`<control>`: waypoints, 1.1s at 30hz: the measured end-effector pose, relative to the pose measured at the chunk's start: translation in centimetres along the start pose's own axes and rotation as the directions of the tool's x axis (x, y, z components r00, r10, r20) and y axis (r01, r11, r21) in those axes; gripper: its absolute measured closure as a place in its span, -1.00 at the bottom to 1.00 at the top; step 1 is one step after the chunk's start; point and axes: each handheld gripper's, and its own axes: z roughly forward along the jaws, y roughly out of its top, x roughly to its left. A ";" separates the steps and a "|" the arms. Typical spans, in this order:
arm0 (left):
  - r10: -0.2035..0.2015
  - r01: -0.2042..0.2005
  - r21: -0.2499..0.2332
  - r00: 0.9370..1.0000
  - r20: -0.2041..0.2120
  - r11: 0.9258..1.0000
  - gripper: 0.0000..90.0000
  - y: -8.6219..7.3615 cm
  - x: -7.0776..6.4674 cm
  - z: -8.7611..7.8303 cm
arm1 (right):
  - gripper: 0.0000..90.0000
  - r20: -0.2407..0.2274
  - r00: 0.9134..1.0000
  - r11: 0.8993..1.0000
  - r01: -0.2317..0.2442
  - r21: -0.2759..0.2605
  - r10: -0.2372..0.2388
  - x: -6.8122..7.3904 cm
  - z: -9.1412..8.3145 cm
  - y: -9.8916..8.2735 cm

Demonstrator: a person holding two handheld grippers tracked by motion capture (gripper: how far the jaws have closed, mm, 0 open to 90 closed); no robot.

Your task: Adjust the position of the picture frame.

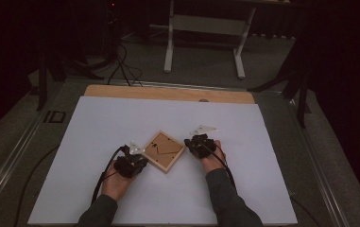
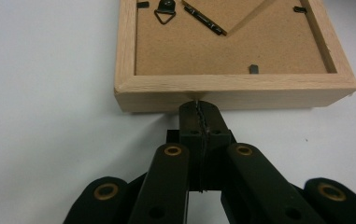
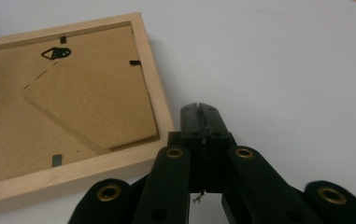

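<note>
Left claw (image 1: 135, 152): jaws fully closed, nothing between them. Tip touching, or all but touching, the outer face of the frame's near rail in the left gripper view (image 2: 199, 108). Held in the left hand (image 1: 117, 182), at the frame's left corner in the high view.

Frame (image 1: 163, 151): square, light wood, lying face down on the white tabletop (image 1: 121, 118), turned diamond-wise in the high view. Placed between the two claws, in the near half of the tabletop. Brown backing board (image 2: 241, 51) up, carrying a triangular hanger (image 2: 165, 13), small black retaining tabs (image 2: 253, 68) and a folded-flat stand (image 2: 227, 14).

Right claw (image 1: 190, 141): jaws closed together, gripping nothing. Tip just beside the frame's right edge (image 3: 154, 74), over bare tabletop, in the right gripper view (image 3: 199, 108); contact with the wood cannot be told. Frame to the left of the jaws in that view, hanger (image 3: 55, 52) toward the far corner. Held in the right hand (image 1: 213, 158).

Beyond the right claw: small white piece (image 1: 205, 128) on the tabletop, apart from the frame. Bare wooden strip (image 1: 168, 93) along the far edge of the tabletop.
</note>
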 end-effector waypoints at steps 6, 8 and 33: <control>-0.004 0.004 0.002 1.000 0.001 1.000 0.99 0.2 0.0 0.4 | 1.00 -0.010 1.000 1.000 0.004 0.020 -0.004 -0.2 -0.2 -0.1; 0.003 -0.003 0.005 1.000 -0.001 1.000 0.99 0.4 -0.2 0.6 | 1.00 -0.011 1.000 1.000 0.009 0.026 -0.009 -0.1 -0.3 -0.2; -0.024 0.023 -0.058 1.000 -0.013 0.998 0.99 0.9 1.0 0.8 | 1.00 -0.129 0.984 0.990 0.128 0.057 -0.120 3.5 -3.7 -2.6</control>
